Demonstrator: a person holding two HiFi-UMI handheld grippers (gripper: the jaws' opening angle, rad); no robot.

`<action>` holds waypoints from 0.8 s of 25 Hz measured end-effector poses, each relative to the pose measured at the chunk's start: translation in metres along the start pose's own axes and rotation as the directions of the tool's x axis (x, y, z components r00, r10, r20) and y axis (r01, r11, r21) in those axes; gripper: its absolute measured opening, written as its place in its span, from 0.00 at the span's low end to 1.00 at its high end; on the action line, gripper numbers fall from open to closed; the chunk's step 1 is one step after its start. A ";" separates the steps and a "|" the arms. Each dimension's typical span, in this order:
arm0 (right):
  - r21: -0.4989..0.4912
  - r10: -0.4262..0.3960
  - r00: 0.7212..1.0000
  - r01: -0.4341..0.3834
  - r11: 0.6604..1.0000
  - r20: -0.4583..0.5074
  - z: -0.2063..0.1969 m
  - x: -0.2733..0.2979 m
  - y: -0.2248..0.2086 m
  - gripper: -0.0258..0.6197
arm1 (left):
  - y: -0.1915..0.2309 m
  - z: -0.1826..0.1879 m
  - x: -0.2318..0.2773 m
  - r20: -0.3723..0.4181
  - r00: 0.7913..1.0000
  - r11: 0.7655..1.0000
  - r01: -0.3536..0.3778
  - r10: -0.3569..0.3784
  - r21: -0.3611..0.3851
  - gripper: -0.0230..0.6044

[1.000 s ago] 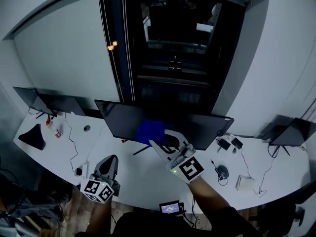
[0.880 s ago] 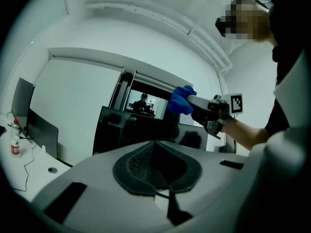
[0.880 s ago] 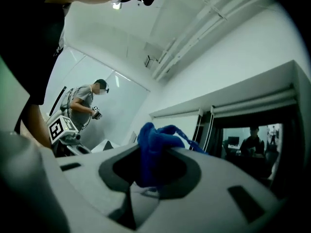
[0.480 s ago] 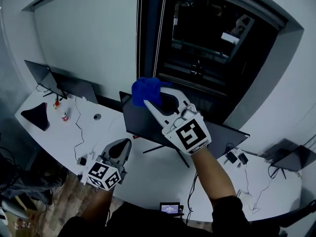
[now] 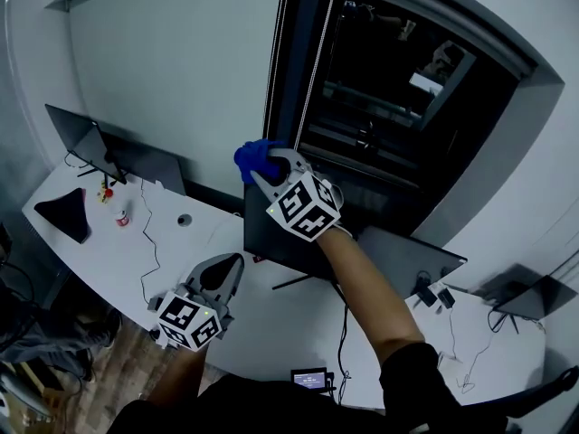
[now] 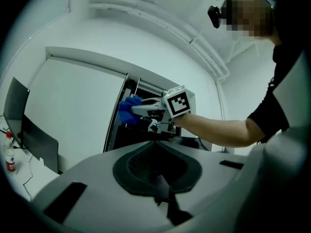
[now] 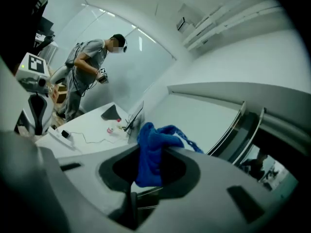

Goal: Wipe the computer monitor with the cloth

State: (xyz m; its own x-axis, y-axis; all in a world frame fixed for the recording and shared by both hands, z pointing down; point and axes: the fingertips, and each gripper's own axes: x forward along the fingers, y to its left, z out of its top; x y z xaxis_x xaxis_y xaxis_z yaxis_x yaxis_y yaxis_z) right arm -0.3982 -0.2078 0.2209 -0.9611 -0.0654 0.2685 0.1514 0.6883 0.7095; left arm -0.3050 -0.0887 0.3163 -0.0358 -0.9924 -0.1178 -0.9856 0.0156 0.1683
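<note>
We hold two claws. The right claw [image 5: 260, 166] grips the one blue cloth [image 5: 246, 156] just above the monitor's [image 5: 280, 233] top corner. The left claw [image 5: 228, 265], closed and empty, hangs above the surface [image 5: 163, 242].

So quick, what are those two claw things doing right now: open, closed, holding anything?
Left gripper: closed, jaws together, nothing between them.
Right gripper: closed on the crumpled blue fabric cloth.
</note>
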 end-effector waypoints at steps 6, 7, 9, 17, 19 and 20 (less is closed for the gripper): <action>-0.012 0.103 0.984 -0.105 0.994 -0.144 -0.023 0.032 0.019 0.18 | 0.018 -0.005 -0.016 -0.001 1.000 1.000 -0.013 0.013 -0.024 0.03; -0.009 0.117 0.980 -0.120 0.993 -0.162 -0.028 0.034 0.022 0.18 | 0.020 -0.006 -0.016 -0.002 1.000 1.000 -0.014 0.014 -0.028 0.03; 0.009 0.135 0.976 -0.136 0.991 -0.172 -0.033 0.034 0.024 0.18 | 0.021 -0.009 -0.016 -0.003 1.000 0.999 -0.010 0.010 -0.031 0.03; 0.074 0.166 0.968 -0.155 0.985 -0.187 -0.048 0.016 0.022 0.17 | 0.006 -0.013 -0.004 -0.012 0.999 0.999 0.035 -0.036 -0.022 0.03; 0.092 0.171 0.966 -0.155 0.984 -0.193 -0.054 0.008 0.021 0.17 | 0.000 -0.016 -0.001 -0.019 0.999 0.999 0.045 -0.046 -0.023 0.03; 0.099 0.173 0.965 -0.156 0.983 -0.198 -0.057 0.004 0.021 0.17 | -0.003 -0.019 0.000 -0.024 0.998 0.998 0.050 -0.051 -0.025 0.03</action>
State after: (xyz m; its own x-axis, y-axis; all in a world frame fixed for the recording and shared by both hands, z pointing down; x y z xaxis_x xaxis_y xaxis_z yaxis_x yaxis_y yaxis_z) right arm -0.3859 -0.2345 0.2740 -0.8556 -0.0870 0.5103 0.2754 0.7582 0.5910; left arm -0.2994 -0.0915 0.3343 0.0181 -0.9946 -0.1022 -0.9817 -0.0370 0.1866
